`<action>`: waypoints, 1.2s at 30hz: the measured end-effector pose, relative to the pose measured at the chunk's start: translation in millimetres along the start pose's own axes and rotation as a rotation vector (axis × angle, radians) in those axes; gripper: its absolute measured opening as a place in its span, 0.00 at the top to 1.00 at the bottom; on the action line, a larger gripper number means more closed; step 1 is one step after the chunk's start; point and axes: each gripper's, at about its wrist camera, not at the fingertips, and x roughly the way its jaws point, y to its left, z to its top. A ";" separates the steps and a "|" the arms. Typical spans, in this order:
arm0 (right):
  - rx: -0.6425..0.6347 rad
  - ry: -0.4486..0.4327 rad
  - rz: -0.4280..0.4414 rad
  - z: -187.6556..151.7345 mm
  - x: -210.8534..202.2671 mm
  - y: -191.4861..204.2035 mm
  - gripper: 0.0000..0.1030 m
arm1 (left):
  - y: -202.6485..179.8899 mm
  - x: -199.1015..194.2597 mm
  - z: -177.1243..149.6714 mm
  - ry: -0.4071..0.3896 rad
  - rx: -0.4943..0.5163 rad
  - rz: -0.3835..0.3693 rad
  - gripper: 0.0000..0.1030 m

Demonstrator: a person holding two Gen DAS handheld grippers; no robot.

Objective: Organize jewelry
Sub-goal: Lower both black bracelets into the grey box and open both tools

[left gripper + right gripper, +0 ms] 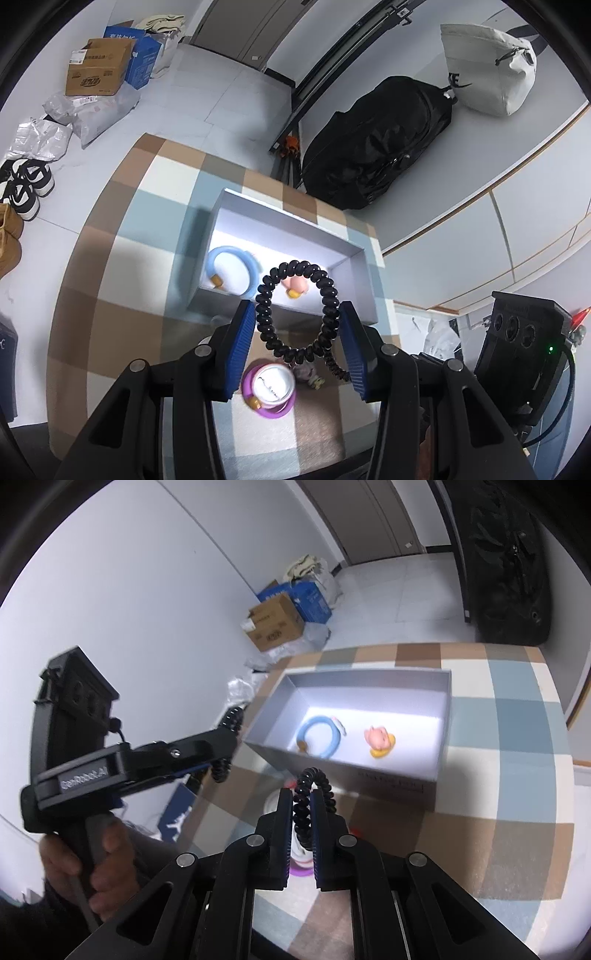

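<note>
A black spiral coil bracelet (295, 310) is stretched as a ring between the blue pads of my left gripper (298, 347), which grips it from outside just before the grey open box (288, 218). My right gripper (303, 827) is shut on a second black coil bracelet (308, 801) and holds it above the table, near the box's front wall (354, 775). Inside the box lie a light blue bracelet (319, 736) and a pink and yellow charm (378, 740). A purple and white ring object (271, 387) lies on the checked cloth below the left gripper.
The checked cloth (122, 266) covers a small table. A black bag (380, 144) and a white bag (487, 70) sit behind it. Cardboard boxes (99, 68), plastic bags and shoes (26, 184) lie on the floor at left. The left gripper's body (110, 764) shows at left.
</note>
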 end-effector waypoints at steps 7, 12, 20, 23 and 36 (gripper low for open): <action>0.008 -0.094 0.023 16.3 -19.7 -1.8 0.92 | -10.9 8.3 9.0 -0.018 0.014 0.005 0.61; 0.013 -0.150 -0.001 27.4 -29.5 -4.0 0.92 | -12.3 18.5 16.2 -0.013 0.004 0.021 0.61; 0.024 -0.178 -0.038 43.7 -22.3 -11.8 0.92 | -14.5 35.0 27.5 -0.004 -0.006 0.043 0.61; 0.033 -0.183 -0.046 48.6 -18.0 -17.7 0.92 | -14.9 41.2 30.6 0.005 -0.005 0.052 0.61; 0.099 -0.161 -0.050 63.5 0.8 -40.9 0.92 | -9.0 61.9 35.5 0.061 -0.020 0.076 0.61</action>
